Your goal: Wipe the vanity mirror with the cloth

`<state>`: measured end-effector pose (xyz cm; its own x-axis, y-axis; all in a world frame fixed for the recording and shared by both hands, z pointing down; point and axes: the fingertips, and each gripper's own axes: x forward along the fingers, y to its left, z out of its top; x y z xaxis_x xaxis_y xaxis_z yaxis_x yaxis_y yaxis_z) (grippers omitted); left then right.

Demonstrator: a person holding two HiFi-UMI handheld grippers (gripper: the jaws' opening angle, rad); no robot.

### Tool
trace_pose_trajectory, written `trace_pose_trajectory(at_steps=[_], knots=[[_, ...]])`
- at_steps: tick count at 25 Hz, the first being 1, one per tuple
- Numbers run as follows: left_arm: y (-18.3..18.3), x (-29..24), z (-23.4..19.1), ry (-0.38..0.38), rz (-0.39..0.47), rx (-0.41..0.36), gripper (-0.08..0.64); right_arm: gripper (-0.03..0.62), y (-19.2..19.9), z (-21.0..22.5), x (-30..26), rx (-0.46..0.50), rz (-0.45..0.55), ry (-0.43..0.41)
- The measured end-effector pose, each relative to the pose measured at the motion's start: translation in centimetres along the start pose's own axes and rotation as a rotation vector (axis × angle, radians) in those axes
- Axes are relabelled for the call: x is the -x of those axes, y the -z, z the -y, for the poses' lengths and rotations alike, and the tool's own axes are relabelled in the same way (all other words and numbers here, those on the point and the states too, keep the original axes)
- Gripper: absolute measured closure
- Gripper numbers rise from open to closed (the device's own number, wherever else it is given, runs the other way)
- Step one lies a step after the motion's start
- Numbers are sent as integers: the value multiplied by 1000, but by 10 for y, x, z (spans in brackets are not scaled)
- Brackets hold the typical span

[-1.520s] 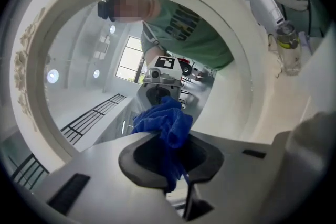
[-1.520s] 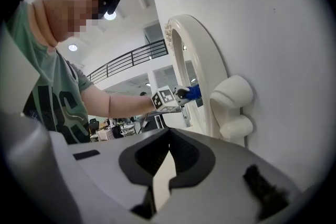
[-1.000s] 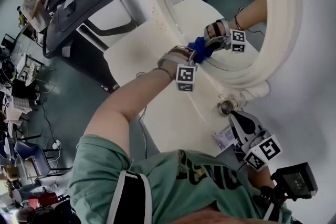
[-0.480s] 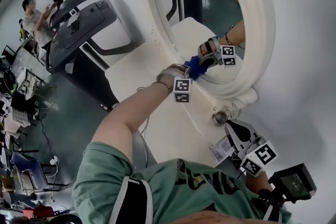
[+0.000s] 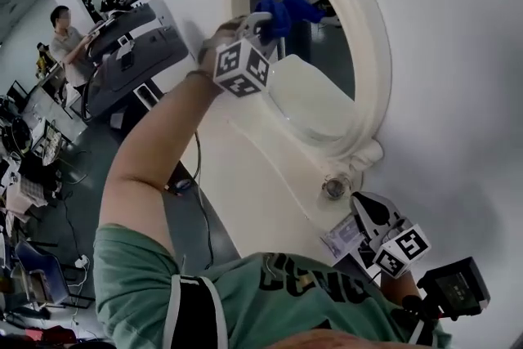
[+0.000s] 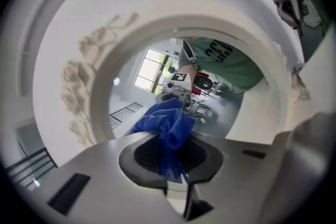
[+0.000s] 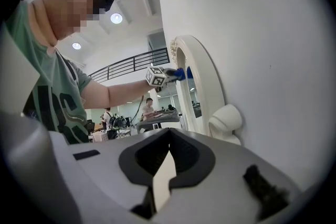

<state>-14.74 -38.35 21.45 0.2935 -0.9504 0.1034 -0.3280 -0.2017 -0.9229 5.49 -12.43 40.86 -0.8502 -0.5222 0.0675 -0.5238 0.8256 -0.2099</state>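
The cloth point(image 5: 276, 15) is a deep royal blue, plain, with no print. The mirror frame point(image 5: 374, 61) is cream-white with a carved floral relief at its top. The wall point(image 5: 458, 45) behind it is plain white, and the table point(image 5: 245, 167) a slightly warmer white. The left gripper point(image 6: 173, 170) is pale grey with black recesses, and its cube point(image 5: 242, 66) carries black square markers on white. The right gripper point(image 7: 167, 165) shows the same grey and black. The person's shirt point(image 5: 245, 294) is green with dark lettering, crossed by a black strap point(image 5: 200, 310) edged in white. The floor point(image 5: 90, 167) is a dull teal.
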Motion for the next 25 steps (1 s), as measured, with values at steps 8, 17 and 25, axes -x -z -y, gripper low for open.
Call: trace_pose_trajectory(at_steps=[8, 17, 25], knots=[[-66, 2, -94, -116, 8, -149, 500, 580, -2, 2, -2, 1, 34, -11], [-64, 1, -79, -172, -25, -251, 500, 580, 5, -4, -5, -23, 28, -19], [-36, 1, 46, -3, -51, -262, 500, 580, 10, -15, -1, -39, -6, -40]])
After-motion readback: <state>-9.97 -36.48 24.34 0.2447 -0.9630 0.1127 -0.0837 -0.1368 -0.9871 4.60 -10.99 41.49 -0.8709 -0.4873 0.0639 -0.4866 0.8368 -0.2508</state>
